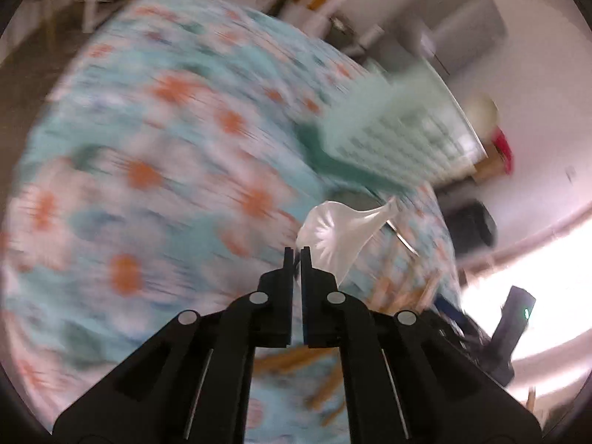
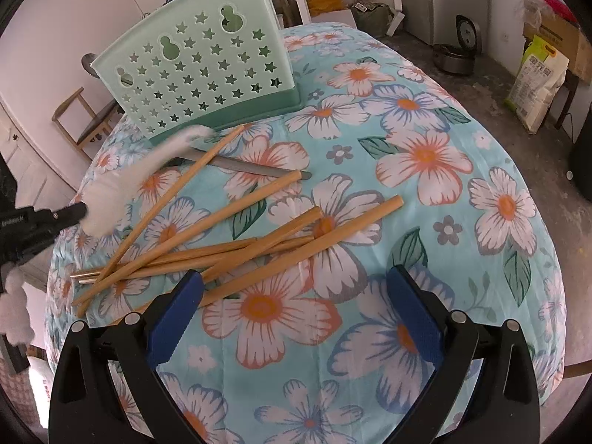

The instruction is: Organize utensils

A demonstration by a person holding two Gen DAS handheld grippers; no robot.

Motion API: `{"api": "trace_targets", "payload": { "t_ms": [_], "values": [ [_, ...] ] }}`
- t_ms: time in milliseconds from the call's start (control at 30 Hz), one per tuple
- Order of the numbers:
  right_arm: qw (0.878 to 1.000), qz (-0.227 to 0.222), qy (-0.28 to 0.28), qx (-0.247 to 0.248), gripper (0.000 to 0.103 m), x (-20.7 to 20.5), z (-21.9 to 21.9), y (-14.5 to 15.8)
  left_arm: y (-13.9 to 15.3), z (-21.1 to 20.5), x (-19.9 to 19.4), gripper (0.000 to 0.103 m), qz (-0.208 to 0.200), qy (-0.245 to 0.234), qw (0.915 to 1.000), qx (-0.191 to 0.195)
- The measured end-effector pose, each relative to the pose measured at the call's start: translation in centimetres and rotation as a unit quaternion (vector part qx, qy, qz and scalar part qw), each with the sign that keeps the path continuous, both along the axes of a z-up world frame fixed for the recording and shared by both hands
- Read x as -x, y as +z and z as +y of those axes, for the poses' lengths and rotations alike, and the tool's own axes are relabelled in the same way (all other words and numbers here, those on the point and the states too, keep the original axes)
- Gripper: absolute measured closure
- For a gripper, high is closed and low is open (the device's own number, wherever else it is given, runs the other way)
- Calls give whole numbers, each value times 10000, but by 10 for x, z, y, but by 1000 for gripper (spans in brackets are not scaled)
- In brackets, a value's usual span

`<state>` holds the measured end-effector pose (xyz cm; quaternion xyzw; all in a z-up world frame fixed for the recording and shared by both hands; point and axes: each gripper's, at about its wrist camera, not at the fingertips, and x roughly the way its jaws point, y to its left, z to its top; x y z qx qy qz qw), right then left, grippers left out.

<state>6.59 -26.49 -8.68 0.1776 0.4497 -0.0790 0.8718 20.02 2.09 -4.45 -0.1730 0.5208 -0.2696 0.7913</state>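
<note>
Two grippers are in my view. My left gripper (image 1: 295, 253) has its fingers clamped on the edge of a white spoon (image 1: 335, 235), whose bowl sticks out just past the tips, lifted off the flowered tabletop (image 2: 425, 192). Ahead of them stands the green holder (image 2: 199, 70). My right gripper (image 2: 296, 314) hangs with fingers spread wide and nothing between them, with the chopsticks (image 2: 236, 244) scattered beyond its left finger.
</note>
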Motion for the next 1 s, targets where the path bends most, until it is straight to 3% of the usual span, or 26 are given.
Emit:
{"api": "trace_targets", "payload": {
  "t_ms": [133,300,433,600,767,867,1000],
  "values": [
    [10000,-32,-27,40,6,0,2,0,-18,28,-11,80,535,617,9954,509],
    [9999,-124,-45,24,6,2,1,0,-32,43,-2,75,962,843,9841,1234],
    [9997,-240,-108,-31,6,7,-1,-1,-43,30,2,74,1149,944,9787,1418],
    [9977,-555,-213,-323,6,15,-9,-1,-57,16,-8,75,1441,1273,9659,1735],
    [9937,-874,-278,-637,6,22,-16,-2,-64,14,-9,87,1505,1649,9563,1888],
    [9930,-961,-259,-631,6,22,-14,-3,-66,9,-10,95,1438,1778,9575,1758],
    [9954,-790,-102,-542,6,21,-13,0,-52,5,-8,96,1034,1646,9714,1365]
  ]
}}
